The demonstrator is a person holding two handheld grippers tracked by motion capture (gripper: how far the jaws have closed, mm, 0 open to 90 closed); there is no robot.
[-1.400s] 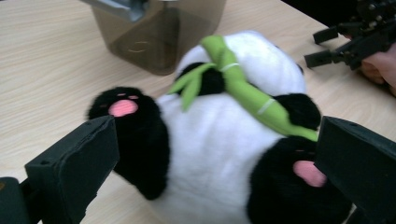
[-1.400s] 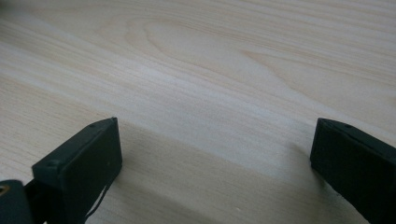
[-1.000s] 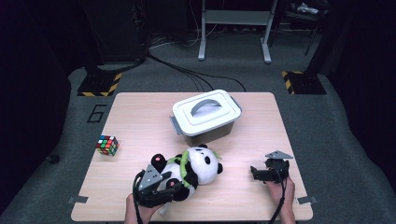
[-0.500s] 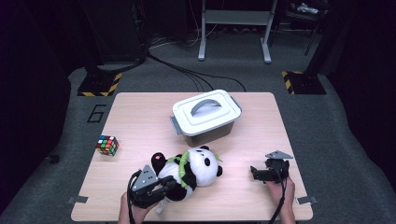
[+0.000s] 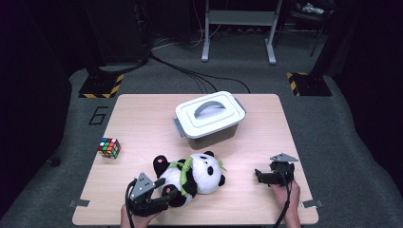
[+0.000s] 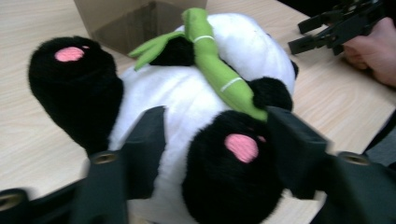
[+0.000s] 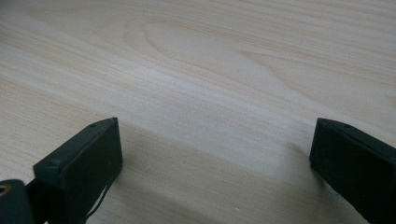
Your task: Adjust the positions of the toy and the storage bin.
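Left gripper view: the left hand-held gripper (image 6: 212,154) stands wide open, jaws either side of the plush panda's (image 6: 196,116) near black foot with the pink pad, holding nothing yet. The panda lies on its back directly ahead of the jaws, long axis running from near-left feet to far-right head, green bamboo stalk (image 6: 215,70) across its chest.

High view: the left hand-held gripper (image 5: 159,202) is at the near edge of the worktop (image 5: 142,123), against the panda's (image 5: 197,173) feet, and is clearly the nearer one. The right hand-held gripper (image 5: 261,175), also open and empty, rests on the worktop well apart to the right.

Change: compared with the picture half a second earlier, the left hand-held gripper sits nearer the worktop's edge and the panda's foot; panda, lidded bin (image 5: 209,118), puzzle cube (image 5: 109,147) and right hand-held gripper are unmoved.
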